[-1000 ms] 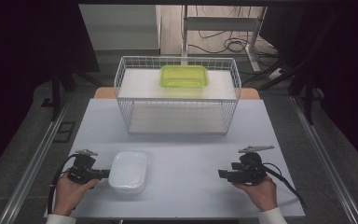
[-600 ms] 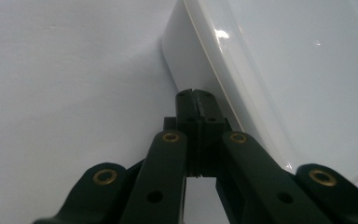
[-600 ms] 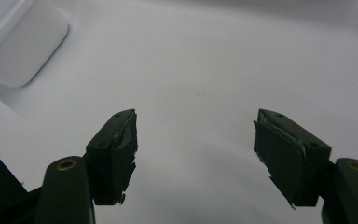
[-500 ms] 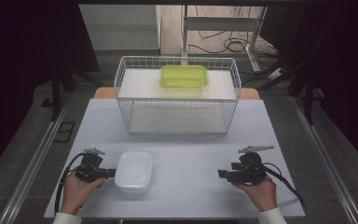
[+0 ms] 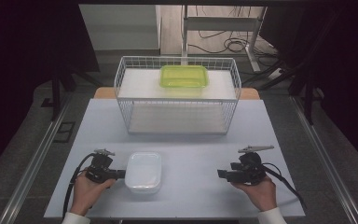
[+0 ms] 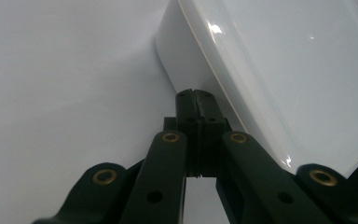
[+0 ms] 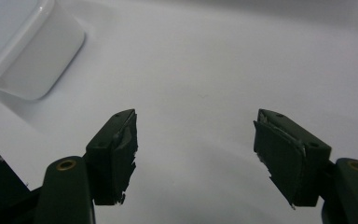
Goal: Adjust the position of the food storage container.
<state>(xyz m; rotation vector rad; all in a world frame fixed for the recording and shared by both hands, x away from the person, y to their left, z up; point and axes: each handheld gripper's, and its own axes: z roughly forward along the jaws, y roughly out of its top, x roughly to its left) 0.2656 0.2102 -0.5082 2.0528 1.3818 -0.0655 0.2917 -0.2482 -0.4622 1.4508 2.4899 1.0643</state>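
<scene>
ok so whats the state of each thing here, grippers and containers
left gripper: shut, nothing between its jaws, tips against the side of the white container
right gripper: open, holding nothing, over bare table
white container: lid on, upright on the table
green container: lid on, upright on top of the wire rack
wire rack: standing on the table

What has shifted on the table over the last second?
The left gripper, jaws shut, has slid right across the table, pushing the white tub along with it. Nothing was gripped or released. The right gripper stayed open and in place; the basket and green tub did not move.
</scene>
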